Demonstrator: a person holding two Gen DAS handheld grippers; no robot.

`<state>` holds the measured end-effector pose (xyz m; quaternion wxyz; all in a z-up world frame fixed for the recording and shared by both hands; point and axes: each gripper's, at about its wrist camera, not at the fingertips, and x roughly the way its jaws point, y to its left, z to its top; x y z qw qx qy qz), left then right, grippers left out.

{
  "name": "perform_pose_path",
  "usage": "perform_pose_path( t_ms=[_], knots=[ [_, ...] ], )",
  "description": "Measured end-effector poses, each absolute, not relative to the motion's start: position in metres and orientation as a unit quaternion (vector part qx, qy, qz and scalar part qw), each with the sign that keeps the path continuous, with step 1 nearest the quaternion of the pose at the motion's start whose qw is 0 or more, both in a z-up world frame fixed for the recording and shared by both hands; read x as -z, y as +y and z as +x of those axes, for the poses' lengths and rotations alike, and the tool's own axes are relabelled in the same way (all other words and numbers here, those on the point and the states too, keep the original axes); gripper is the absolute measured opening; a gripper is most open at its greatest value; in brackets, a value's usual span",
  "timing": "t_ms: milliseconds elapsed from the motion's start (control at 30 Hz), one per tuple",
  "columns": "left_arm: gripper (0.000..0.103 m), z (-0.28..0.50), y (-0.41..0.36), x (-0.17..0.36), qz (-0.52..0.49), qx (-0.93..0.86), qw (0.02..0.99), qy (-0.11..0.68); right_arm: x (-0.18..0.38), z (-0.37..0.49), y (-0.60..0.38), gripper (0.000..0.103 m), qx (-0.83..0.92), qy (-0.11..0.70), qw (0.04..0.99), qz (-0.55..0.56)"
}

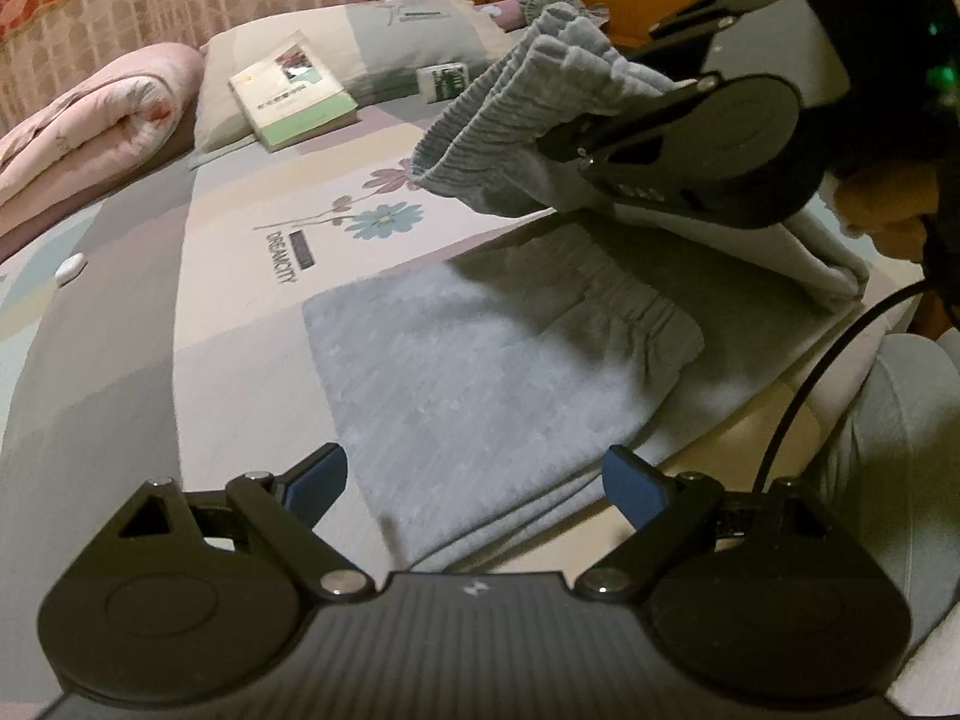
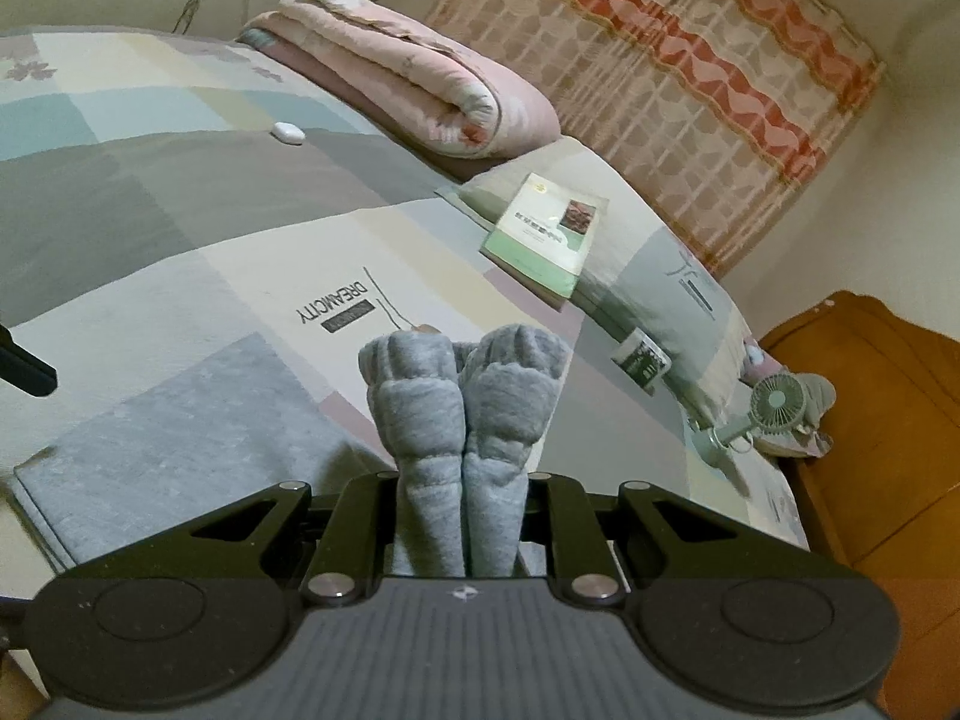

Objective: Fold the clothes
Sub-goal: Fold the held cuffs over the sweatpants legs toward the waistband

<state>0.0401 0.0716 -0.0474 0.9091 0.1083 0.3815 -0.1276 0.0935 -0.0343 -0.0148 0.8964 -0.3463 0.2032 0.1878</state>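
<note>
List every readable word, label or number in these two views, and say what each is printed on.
"DREAMCITY": on the bedsheet, beside the flower print, read in the right wrist view.
Dark label under it: too small to read.
Book cover: text blurred, unreadable.
Small green-and-white packet: print unreadable.
Pillow print: lines only, unreadable.
No other text seen.

Readable text: one item
"DREAMCITY" printed on the bed sheet [image 2: 336,306] (book [image 2: 549,234] cover lettering too small to read).
</note>
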Motion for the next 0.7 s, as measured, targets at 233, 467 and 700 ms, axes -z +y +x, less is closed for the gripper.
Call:
perform_pose_path(
  t_ms=[233, 467, 700],
  knots=[
    [0.092, 0.033, 0.085, 0.046, 0.097, 0.108, 0.911, 0.386, 0.02, 0.09, -0.016, 0.019, -0.193, 0.193, 0.889, -0.369],
    [0.092, 0.025, 0.097, 0.047, 0.085, 0.092, 0.912, 0.39, 0.029, 0.08, 0.004, 0.019, -0.198, 0.166, 0.876, -0.407],
    [0.092, 0.017, 0.112, 0.051, 0.072, 0.069, 0.911, 0.4, 0.047, 0.066, 0.02, 0.019, -0.201, 0.133, 0.858, -0.453]
  ],
)
